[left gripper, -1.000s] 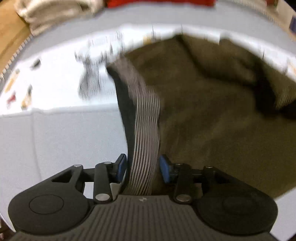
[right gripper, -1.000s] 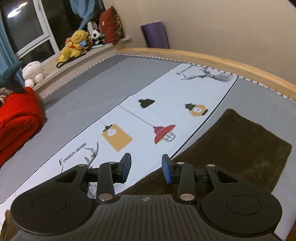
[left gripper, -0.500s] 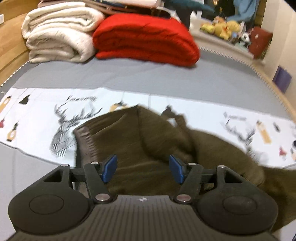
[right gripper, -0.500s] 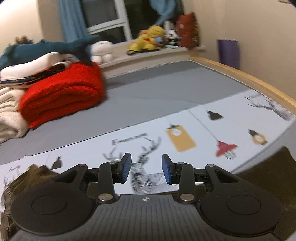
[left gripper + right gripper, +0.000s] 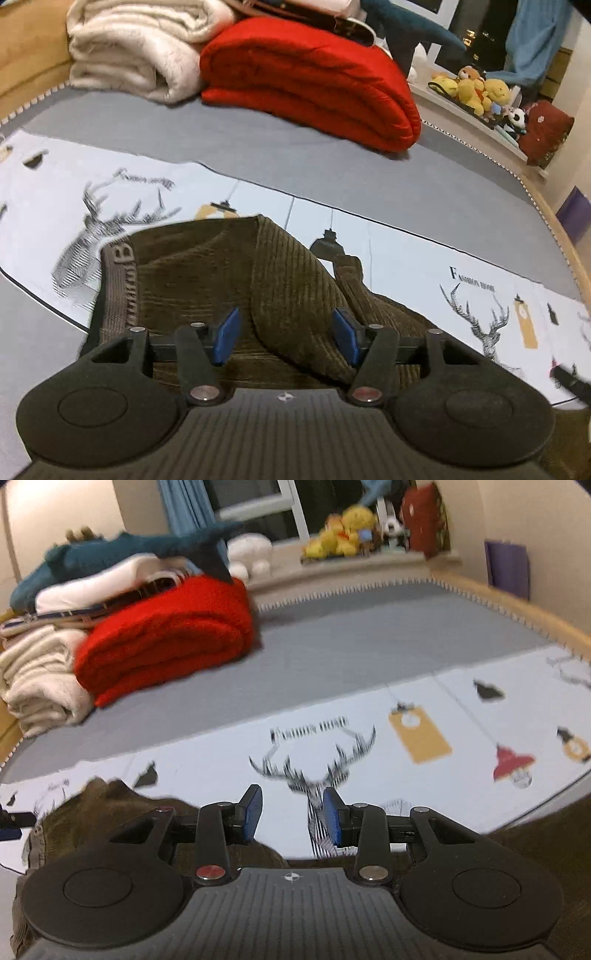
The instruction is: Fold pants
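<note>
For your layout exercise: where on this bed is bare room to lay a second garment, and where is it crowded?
Free: the grey sheet between the red blanket and the printed runner. Crowded: the brown corduroy pants heaped under the left gripper, and the far bedding stack.

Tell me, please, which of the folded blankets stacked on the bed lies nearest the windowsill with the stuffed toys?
The red blanket; the cream blanket sits beside it, on the side away from the windowsill.

Left claw tilts downward, jaws closing, gripping nothing; right claw gapes, empty.
</note>
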{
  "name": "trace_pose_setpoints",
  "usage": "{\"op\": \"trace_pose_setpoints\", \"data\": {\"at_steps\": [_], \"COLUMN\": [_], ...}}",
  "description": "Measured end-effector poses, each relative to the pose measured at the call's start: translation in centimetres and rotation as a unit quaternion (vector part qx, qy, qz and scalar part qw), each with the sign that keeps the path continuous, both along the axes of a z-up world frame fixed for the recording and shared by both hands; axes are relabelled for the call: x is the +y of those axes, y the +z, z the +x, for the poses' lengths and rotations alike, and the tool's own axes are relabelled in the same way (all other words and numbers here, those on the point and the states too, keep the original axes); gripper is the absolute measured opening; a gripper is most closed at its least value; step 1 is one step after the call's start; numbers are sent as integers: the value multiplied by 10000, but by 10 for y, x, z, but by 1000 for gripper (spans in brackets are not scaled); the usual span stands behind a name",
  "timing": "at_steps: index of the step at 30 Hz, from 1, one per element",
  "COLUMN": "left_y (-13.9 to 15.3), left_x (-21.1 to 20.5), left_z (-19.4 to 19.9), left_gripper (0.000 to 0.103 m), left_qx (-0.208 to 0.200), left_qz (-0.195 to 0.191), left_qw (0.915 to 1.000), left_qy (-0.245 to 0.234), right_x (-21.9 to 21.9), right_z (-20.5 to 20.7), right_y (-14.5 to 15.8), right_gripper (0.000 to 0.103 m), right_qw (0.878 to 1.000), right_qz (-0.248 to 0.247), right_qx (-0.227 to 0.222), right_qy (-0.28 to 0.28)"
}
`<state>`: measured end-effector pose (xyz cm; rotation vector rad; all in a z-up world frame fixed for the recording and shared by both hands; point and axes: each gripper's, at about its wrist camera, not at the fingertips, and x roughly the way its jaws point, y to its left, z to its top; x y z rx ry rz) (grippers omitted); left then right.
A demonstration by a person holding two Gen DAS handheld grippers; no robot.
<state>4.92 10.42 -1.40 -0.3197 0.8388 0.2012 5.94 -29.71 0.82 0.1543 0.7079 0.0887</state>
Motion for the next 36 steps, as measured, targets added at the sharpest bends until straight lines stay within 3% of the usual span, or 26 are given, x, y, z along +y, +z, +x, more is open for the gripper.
{"op": "trace_pose_setpoints", "data": {"at_steps": [3,5,9,17,19,21,24,26,31,33,36], "left_y": [-10,-16,-23,-26,-27,-27,-28,-29,-28,-27,-27], "left_x": [5,2,-6,-19,-20,-20,-20,-19,-16,-15,-12], "left_z": [7,13,20,29,29,29,29,29,28,28,29], "left_gripper": [61,61,62,67,67,68,69,70,70,70,70], "left_qx": [195,347,448,469,489,487,496,524,535,529,536], "left_qz": [-329,-235,-83,99,85,82,116,103,49,39,35], "left_qw": [9993,9991,9987,9980,9977,9976,9974,9972,9973,9975,9977], "left_qy": [-41,-92,-206,-412,-451,-483,-515,-528,-492,-467,-423], "right_x": [-3,1,9,9,13,22,32,35,55,63,72], "right_z": [12,22,43,80,84,83,83,85,77,72,67], "right_y": [-17,-25,-35,-72,-79,-82,-83,-81,-67,-63,-58], "right_gripper": [38,39,54,55,61,67,68,64,27,16,11], "right_qw": [9988,9967,9924,9787,9728,9710,9725,9734,9737,9705,9672], "right_qz": [307,438,707,1347,1524,1439,1190,1142,534,234,-142], "right_qx": [331,562,788,1458,1603,1687,1695,1672,1419,1333,1183], "right_qy": [207,390,634,522,684,897,1064,1069,1702,1997,2242]}}
